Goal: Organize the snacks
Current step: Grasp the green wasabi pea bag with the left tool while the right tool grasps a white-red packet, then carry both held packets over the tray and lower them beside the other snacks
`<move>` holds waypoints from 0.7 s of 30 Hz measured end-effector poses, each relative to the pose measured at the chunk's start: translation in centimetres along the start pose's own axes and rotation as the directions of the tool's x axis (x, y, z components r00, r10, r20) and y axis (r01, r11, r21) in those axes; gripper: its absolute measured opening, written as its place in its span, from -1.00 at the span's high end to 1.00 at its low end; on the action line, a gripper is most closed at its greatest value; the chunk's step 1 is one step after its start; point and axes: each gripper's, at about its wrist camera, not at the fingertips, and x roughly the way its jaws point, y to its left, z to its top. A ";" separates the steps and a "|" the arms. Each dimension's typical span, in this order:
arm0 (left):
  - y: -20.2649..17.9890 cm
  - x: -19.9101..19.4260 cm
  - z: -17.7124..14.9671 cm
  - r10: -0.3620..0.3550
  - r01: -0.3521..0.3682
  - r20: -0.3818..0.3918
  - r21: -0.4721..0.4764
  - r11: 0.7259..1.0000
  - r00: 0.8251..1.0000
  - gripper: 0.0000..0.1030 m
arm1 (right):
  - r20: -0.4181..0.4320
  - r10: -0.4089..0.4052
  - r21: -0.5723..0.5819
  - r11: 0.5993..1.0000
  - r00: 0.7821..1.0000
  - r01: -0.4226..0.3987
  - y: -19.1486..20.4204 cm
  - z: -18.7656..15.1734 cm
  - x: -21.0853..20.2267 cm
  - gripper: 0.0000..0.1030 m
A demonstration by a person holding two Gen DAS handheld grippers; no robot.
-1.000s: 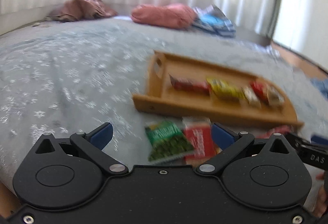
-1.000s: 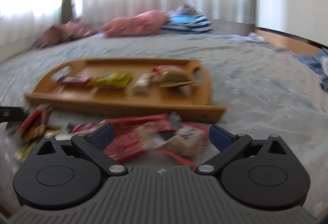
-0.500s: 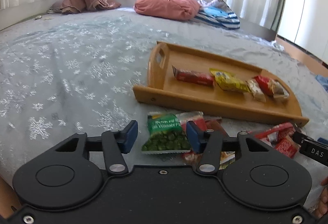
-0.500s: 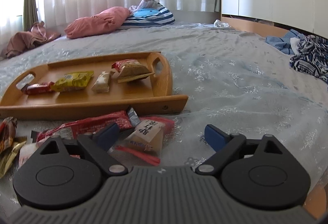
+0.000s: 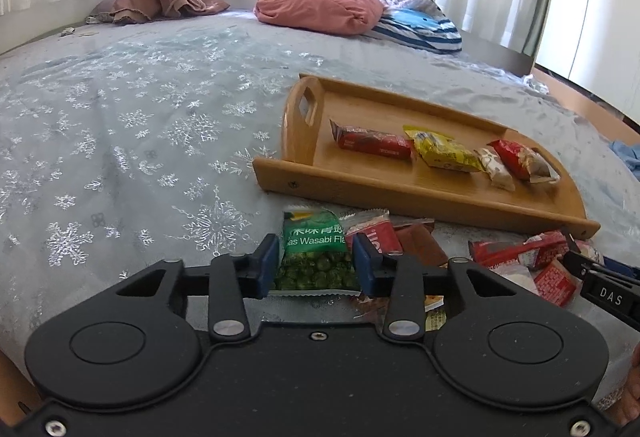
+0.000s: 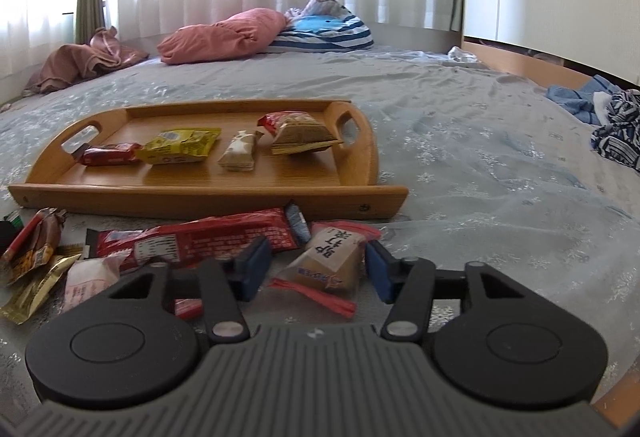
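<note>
A wooden tray [image 5: 360, 193] [image 6: 200, 193] lies on the bed with several snacks in a row: a red bar [image 5: 372, 141], a yellow packet [image 5: 444, 153], a white candy [image 5: 496, 169] and a red-tan packet [image 5: 520, 157]. My left gripper [image 5: 316, 267] is shut on a green wasabi pea packet [image 5: 316, 253] on the bedspread. My right gripper [image 6: 314, 269] has its jaws partly closed around a tan packet with red ends [image 6: 332, 261], not visibly pressing on it. A long red bar [image 6: 208, 241] lies just left of it.
Loose snacks lie in front of the tray [image 5: 532, 261] [image 6: 36, 261]. The other gripper's tip [image 5: 608, 293] shows at the right of the left wrist view. A pink pillow [image 6: 224, 37], striped cloth [image 6: 324, 33] and brown cloth [image 5: 160, 1] lie at the far side of the bed. Clothes [image 6: 616, 129] lie at the right.
My left gripper's jaws have closed from wide open onto the green pea packet. My right gripper has moved right over the tan packet and its jaws have narrowed around it.
</note>
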 end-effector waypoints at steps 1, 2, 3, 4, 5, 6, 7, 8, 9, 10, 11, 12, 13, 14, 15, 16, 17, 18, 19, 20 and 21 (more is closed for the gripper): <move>0.0 0.2 0.1 0.003 -0.003 -0.008 -0.003 1.000 1.000 0.20 | -0.002 0.000 -0.002 1.000 1.000 0.000 0.1 0.0 0.0 -0.09; 0.1 0.4 0.2 0.004 -0.004 -0.017 -0.012 1.000 1.000 0.18 | -0.001 -0.001 -0.005 1.000 1.000 0.001 0.2 0.0 0.0 -0.07; 0.3 0.6 0.3 0.001 -0.002 -0.022 -0.028 1.000 1.000 0.19 | -0.001 -0.003 -0.006 1.000 1.000 0.003 0.2 0.0 0.0 -0.04; 0.5 0.6 0.4 -0.006 0.005 -0.029 -0.047 0.999 1.000 0.20 | -0.001 -0.007 -0.004 1.000 1.000 0.007 0.2 0.1 0.0 0.02; 0.7 0.7 0.6 -0.011 0.009 -0.036 -0.059 0.998 0.999 0.24 | -0.001 -0.010 0.001 1.000 1.000 0.010 0.1 0.1 0.0 0.09; 0.7 0.6 0.7 -0.013 0.011 -0.038 -0.066 0.998 0.999 0.26 | -0.001 -0.013 0.008 1.000 1.000 0.013 -0.1 0.1 -0.1 0.15; 0.8 0.6 0.8 -0.013 0.011 -0.039 -0.065 0.998 0.999 0.29 | 0.000 -0.013 0.019 1.000 1.000 0.013 -0.4 0.2 -0.1 0.21; 0.8 0.5 0.9 -0.012 0.010 -0.038 -0.059 0.998 0.999 0.31 | 0.000 -0.010 0.029 1.000 1.000 0.010 -0.6 0.3 -0.2 0.28; 0.7 0.4 0.9 -0.009 0.007 -0.035 -0.048 0.999 0.999 0.31 | -0.001 -0.008 0.033 0.999 1.000 0.008 -0.8 0.4 -0.3 0.31; 0.5 0.1 0.9 -0.004 0.003 -0.028 -0.034 0.999 1.000 0.31 | 0.001 -0.008 0.036 0.999 1.000 0.008 -1.0 0.5 -0.4 0.34; 0.4 -0.1 1.0 0.000 -0.001 -0.018 -0.023 1.000 1.000 0.32 | 0.003 -0.011 0.036 0.999 1.000 0.011 -1.1 0.6 -0.5 0.36; 0.3 -0.4 1.1 0.002 -0.002 -0.007 -0.012 1.000 1.000 0.32 | 0.005 -0.013 0.037 0.999 1.000 0.013 -1.2 0.7 -0.6 0.37; 0.1 -0.7 1.3 0.003 -0.003 0.005 -0.002 1.000 1.000 0.32 | 0.008 -0.015 0.038 0.999 1.000 0.015 -1.3 0.9 -0.7 0.39; 0.0 -0.9 1.5 0.002 -0.002 0.016 0.005 1.000 1.000 0.32 | 0.013 -0.017 0.040 0.999 1.000 0.016 -1.4 1.0 -0.9 0.40; -0.1 -1.2 1.8 0.000 0.000 0.026 0.009 1.000 1.000 0.32 | 0.018 -0.017 0.041 0.999 1.000 0.017 -1.4 1.2 -1.0 0.41; -0.1 -1.3 2.0 -0.004 0.003 0.032 0.010 1.000 0.999 0.32 | 0.023 -0.018 0.041 0.999 1.000 0.017 -1.5 1.4 -1.2 0.50; -0.2 -1.5 2.3 -0.006 0.006 0.039 0.008 1.000 0.999 0.32 | 0.029 -0.023 0.039 0.999 0.999 0.022 -1.5 1.6 -1.3 0.70; -0.2 -1.6 2.5 -0.008 0.007 0.046 0.007 1.000 0.999 0.32 | 0.035 -0.029 0.037 0.999 0.999 0.027 -1.5 1.8 -1.4 0.71; -0.2 -1.7 2.7 -0.010 0.010 0.050 0.010 1.000 0.999 0.32 | 0.041 -0.028 0.036 0.999 0.999 0.027 -1.5 2.0 -1.5 0.71; -0.3 -1.7 2.9 -0.011 0.010 0.054 0.012 1.000 0.998 0.32 | 0.044 -0.029 0.033 0.999 0.999 0.028 -1.5 2.2 -1.5 0.71; -0.3 -1.8 3.0 -0.011 0.010 0.058 0.013 1.000 0.998 0.32 | 0.044 -0.035 0.030 0.999 0.998 0.034 -1.5 2.3 -1.4 0.70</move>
